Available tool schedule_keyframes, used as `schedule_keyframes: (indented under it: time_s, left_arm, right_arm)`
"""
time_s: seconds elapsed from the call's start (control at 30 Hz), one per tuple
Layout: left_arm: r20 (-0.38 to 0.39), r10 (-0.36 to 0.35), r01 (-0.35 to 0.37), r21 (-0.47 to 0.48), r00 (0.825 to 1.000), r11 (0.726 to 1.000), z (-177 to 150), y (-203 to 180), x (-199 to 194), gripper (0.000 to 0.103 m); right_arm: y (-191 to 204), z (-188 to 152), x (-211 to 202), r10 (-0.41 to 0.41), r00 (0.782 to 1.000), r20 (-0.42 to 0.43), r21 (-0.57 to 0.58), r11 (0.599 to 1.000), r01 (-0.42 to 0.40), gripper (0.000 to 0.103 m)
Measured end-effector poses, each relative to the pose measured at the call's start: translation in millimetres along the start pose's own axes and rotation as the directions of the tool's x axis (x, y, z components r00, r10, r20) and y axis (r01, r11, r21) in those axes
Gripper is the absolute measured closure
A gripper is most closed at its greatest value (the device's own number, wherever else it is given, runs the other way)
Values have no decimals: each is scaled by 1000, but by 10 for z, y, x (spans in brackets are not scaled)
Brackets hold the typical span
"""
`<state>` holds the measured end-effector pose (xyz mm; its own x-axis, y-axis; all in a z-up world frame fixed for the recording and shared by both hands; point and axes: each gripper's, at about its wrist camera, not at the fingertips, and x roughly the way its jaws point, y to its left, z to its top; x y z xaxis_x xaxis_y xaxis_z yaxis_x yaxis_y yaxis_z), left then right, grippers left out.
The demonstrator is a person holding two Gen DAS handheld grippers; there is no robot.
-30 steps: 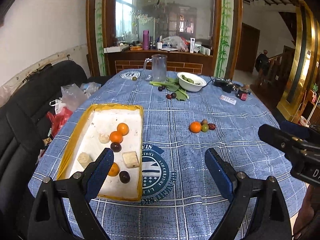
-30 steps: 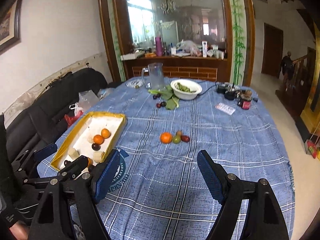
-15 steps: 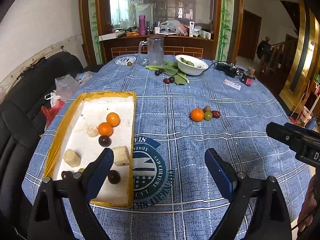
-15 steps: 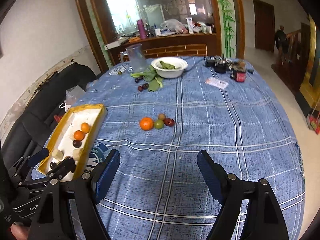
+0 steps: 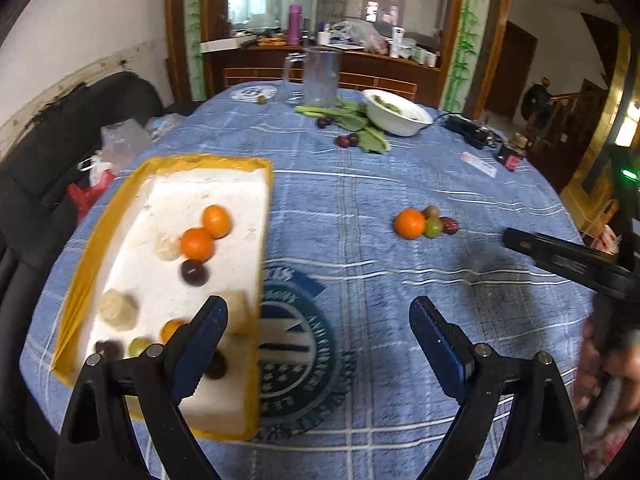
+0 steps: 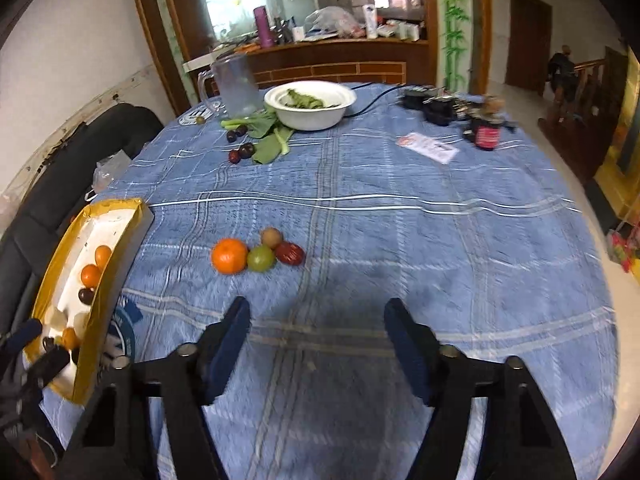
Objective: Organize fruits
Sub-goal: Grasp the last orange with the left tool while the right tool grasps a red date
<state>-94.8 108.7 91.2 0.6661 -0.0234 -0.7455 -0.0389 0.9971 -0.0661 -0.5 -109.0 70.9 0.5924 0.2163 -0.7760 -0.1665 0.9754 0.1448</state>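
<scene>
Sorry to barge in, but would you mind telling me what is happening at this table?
A person is sorting fruit with two hand-held grippers. Both the left hand-held gripper and the right hand-held gripper are open and hold nothing. Several fruits lie in the tray. An orange and three smaller fruits sit together on the tablecloth, not yet picked up.

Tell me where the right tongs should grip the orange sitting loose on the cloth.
Grip the orange across its middle, coming down from above with the pads front and back. It is round, so any diameter holds, but the green fruit touches its right side, leaving no room for a pad there. The right tongs are open, empty and near.
</scene>
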Motion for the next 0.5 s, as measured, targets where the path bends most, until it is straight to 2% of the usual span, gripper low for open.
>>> schedule_keyframes:
  time_s: [0.07, 0.2, 0.4, 0.5]
  left_arm:
    - [9, -12, 12, 24, 1000, 1000, 39, -63, 29, 15]
    - [-3, -22, 22, 62, 1000, 998, 94, -154, 150, 51]
    - [-67, -42, 44, 26, 997, 999, 147, -137, 426, 53]
    - [-88, -84, 81, -32, 993, 996, 226, -101, 568, 53]
  right_arm:
    - [48, 77, 147, 18, 1000, -9, -9, 1000, -18, 47]
    - [91, 149, 381, 40, 999, -1, -33, 999, -40, 49]
    - [13, 106, 647, 34, 999, -17, -60, 998, -35, 49]
    - [-8, 101, 737, 28, 999, -32, -69, 997, -31, 53]
